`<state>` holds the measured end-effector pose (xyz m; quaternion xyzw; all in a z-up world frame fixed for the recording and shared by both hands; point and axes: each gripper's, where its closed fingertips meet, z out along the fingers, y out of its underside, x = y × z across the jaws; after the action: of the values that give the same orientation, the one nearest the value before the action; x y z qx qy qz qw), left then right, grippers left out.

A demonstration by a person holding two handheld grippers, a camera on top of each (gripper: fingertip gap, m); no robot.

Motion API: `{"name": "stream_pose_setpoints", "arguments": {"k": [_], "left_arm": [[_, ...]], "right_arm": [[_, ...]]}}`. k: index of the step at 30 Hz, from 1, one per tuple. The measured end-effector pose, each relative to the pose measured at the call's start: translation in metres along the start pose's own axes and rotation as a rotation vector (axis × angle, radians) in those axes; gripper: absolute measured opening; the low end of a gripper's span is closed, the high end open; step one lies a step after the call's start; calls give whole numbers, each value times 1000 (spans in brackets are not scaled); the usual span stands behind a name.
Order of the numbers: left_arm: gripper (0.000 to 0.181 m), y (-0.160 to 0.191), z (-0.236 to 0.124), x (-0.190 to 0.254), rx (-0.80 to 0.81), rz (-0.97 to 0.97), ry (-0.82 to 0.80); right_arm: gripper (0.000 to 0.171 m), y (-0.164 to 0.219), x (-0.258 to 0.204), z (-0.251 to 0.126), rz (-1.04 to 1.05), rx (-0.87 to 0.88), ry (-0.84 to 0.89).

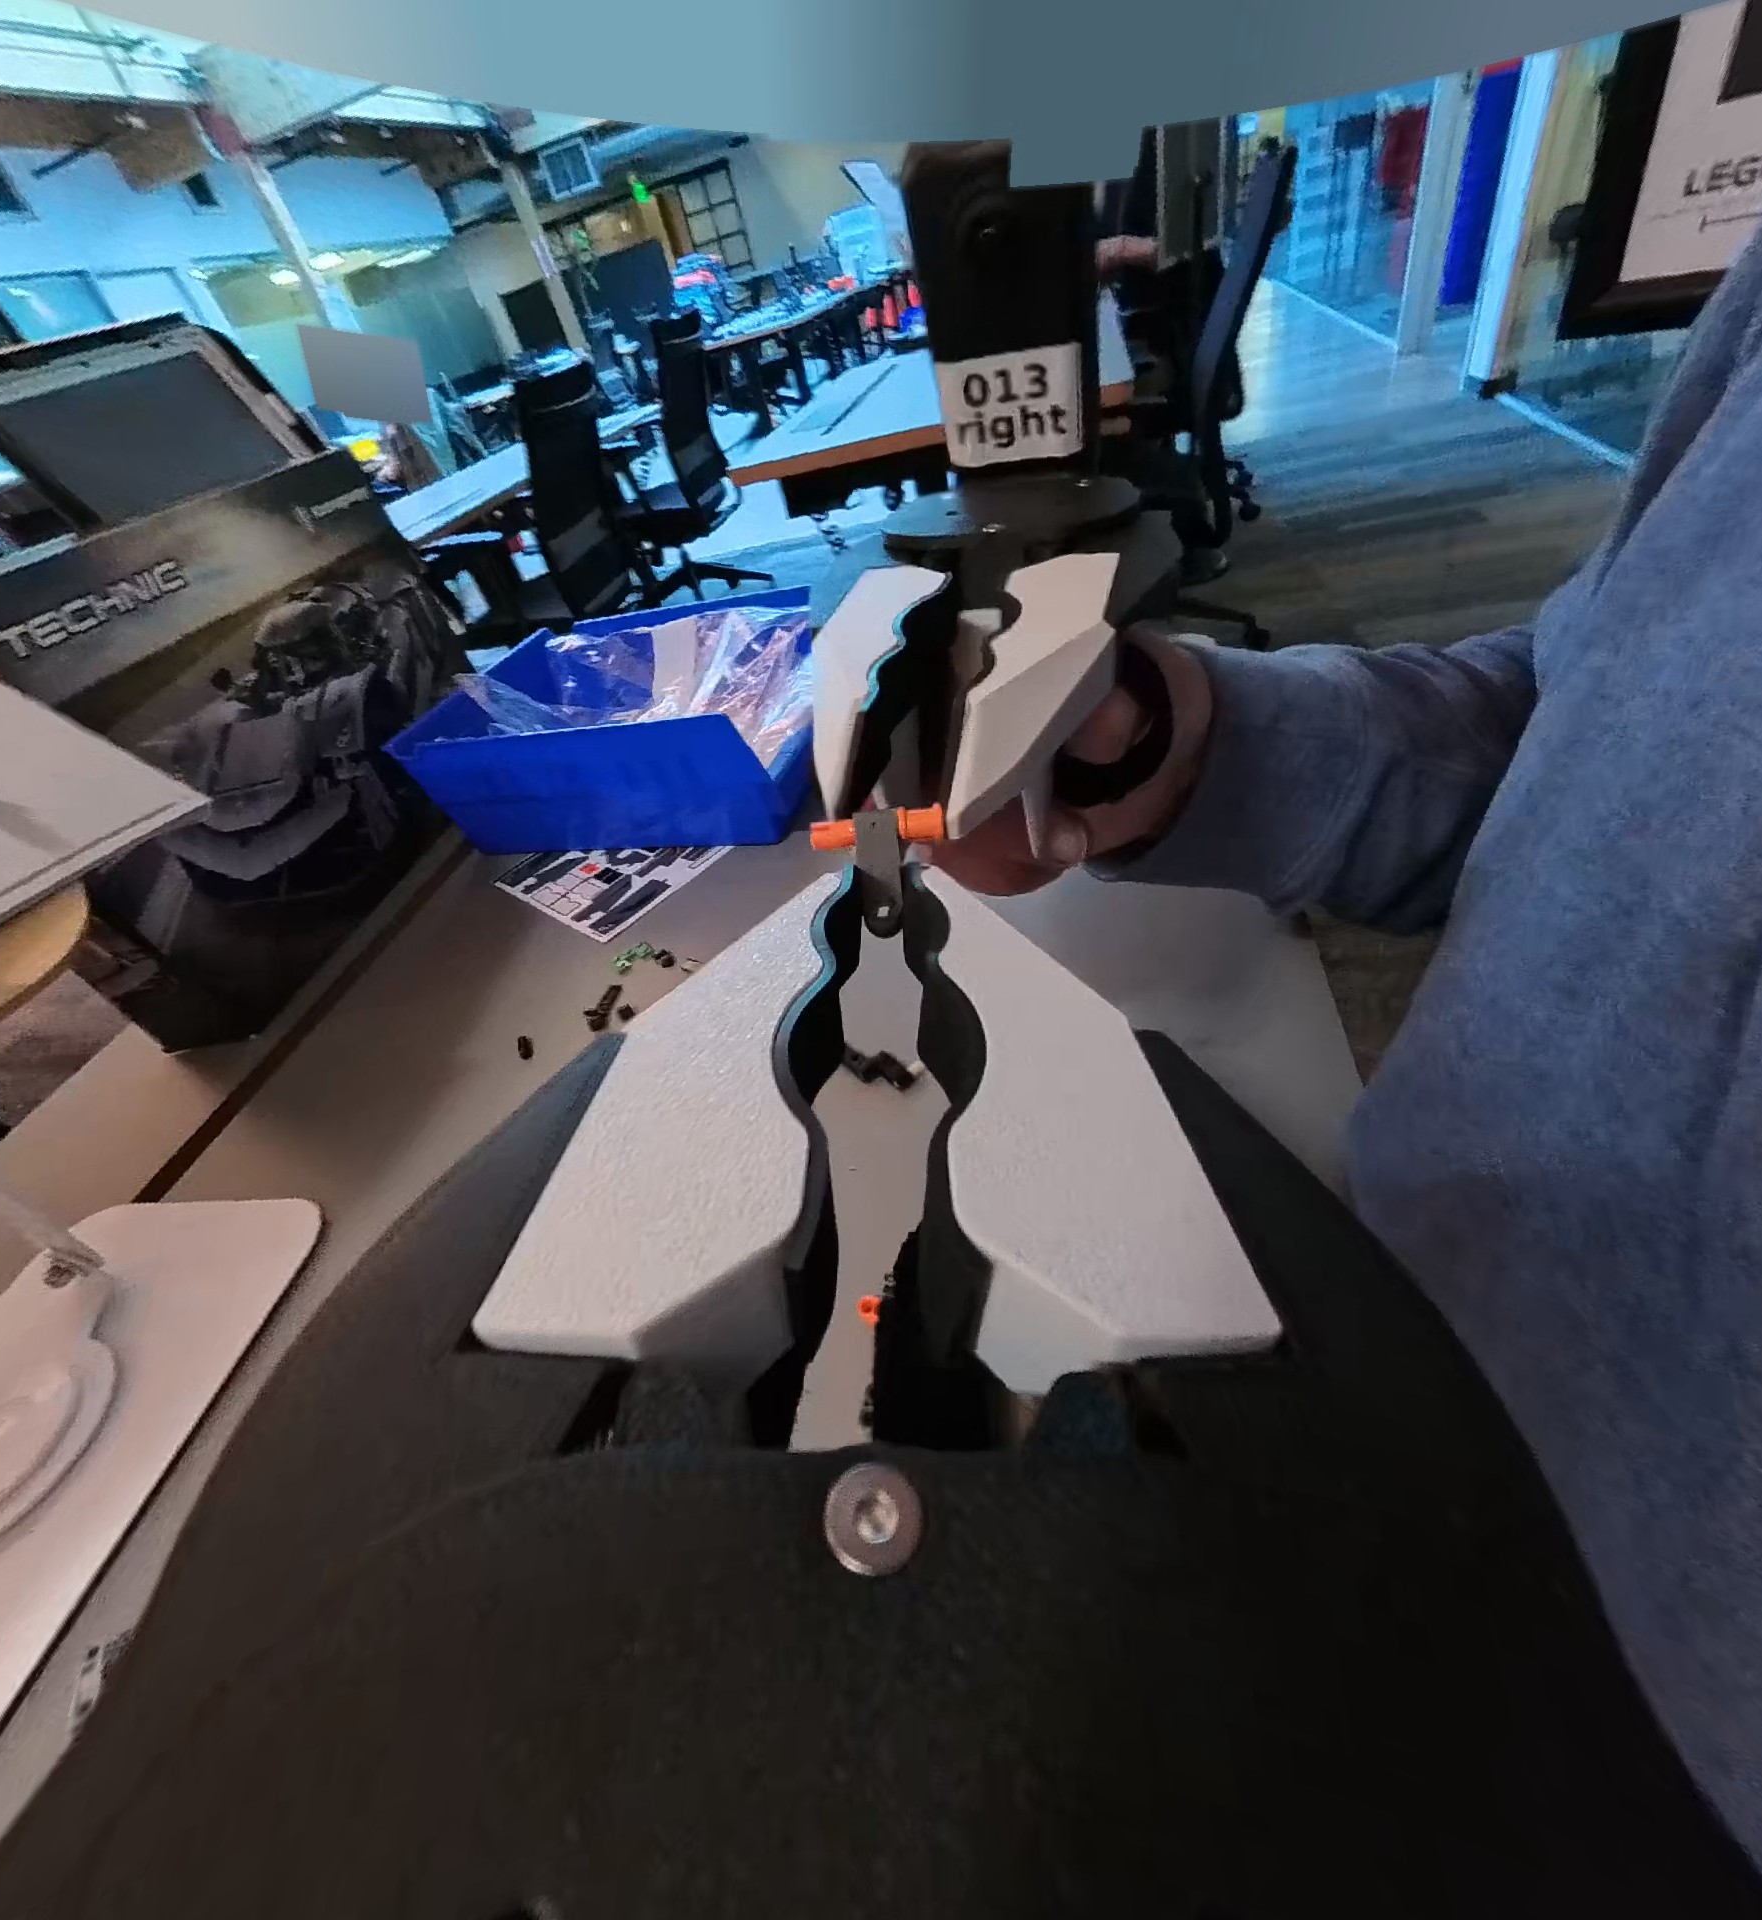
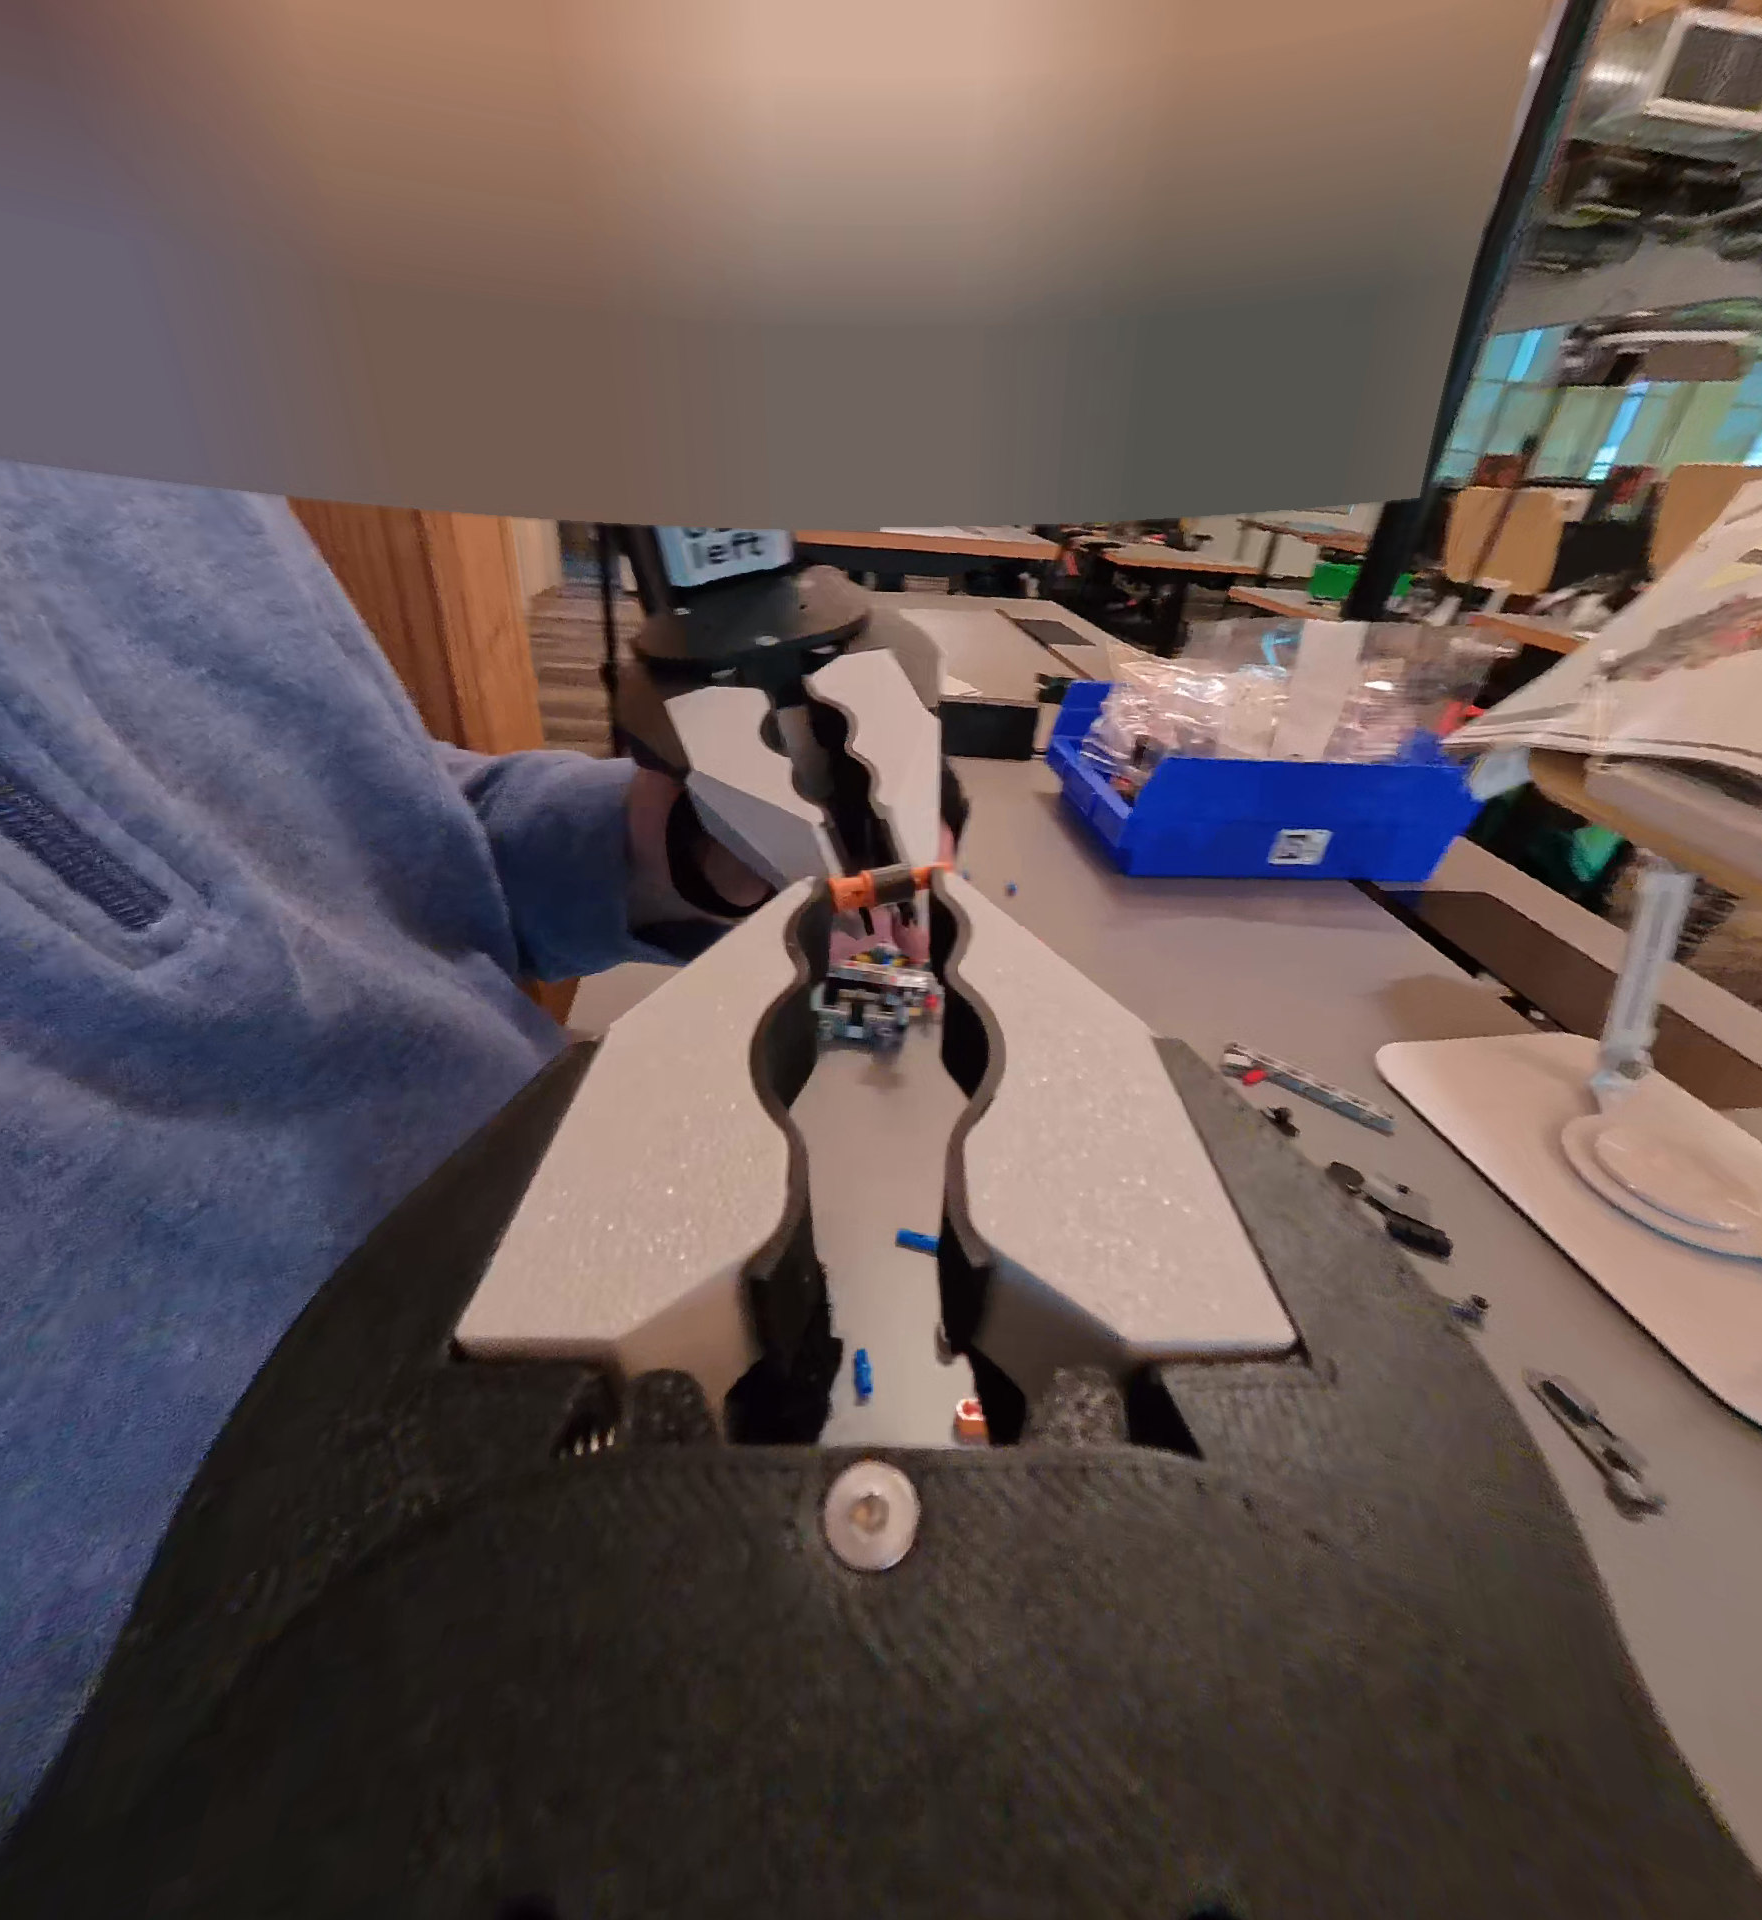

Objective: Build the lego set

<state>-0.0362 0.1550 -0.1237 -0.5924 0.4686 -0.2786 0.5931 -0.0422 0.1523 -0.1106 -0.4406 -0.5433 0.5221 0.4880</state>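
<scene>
The left gripper (image 1: 882,914) is nearly closed, its fingers (image 1: 731,1039) pinching the lower end of a small dark grey connector (image 1: 879,862). Holding it by the tail leaves the cross-hole at the top free, well clear of the fingertips. Through that hole runs an orange pin (image 1: 875,831), sticking out to both sides.

The right gripper (image 2: 877,888) comes in from the opposite side, fingers (image 2: 669,1122) pointing back toward the left ones. In the right wrist view its tips stand on either side of the pin (image 2: 861,888), one at each orange end, almost closed on it. This looks like a squeeze along the pin's axis, to seat it in the connector or centre it; whether both tips actually touch the ends I cannot tell.

The pair is held up in the air between the two grippers, above the bench (image 2: 1220,997), likely so each tool can reach its own part without fouling the surface. Below the right fingers, on the bench, sits a partly built model (image 2: 872,1013); loose blue pegs (image 2: 916,1238) lie between the fingers' roots. A blue bin (image 1: 596,769) of bags is beyond the left fingers, off to their left side.
</scene>
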Motion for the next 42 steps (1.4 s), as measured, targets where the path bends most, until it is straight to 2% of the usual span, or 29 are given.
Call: {"name": "stream_pose_setpoints", "arguments": {"k": [2, 6, 11, 19, 23, 28, 32, 42], "left_arm": [[5, -1, -2, -9, 15, -9, -81], [5, -4, -9, -23, 8, 71, -257], [5, -4, -8, -22, -72, 261, -374], [6, -11, -27, -31, -77, 338, -498], [5, -17, -35, -32, -77, 382, -516], [5, -19, -44, -44, -101, 469, -578], [5, -23, -51, -56, -87, 477, -617], [5, -22, -64, -75, -62, 489, -645]], "right_arm": [[34, -5, 5, 0, 18, 21, 39], [26, -8, 15, 2, 102, 35, 96], [13, -10, 16, 18, 224, 60, 107], [20, -19, 11, 38, 290, 55, 90], [8, -24, 15, 46, 325, 95, 96], [15, -27, 24, 59, 320, 64, 160], [10, -32, 31, 67, 312, 52, 184], [12, -33, 44, 85, 367, 71, 205]]}}
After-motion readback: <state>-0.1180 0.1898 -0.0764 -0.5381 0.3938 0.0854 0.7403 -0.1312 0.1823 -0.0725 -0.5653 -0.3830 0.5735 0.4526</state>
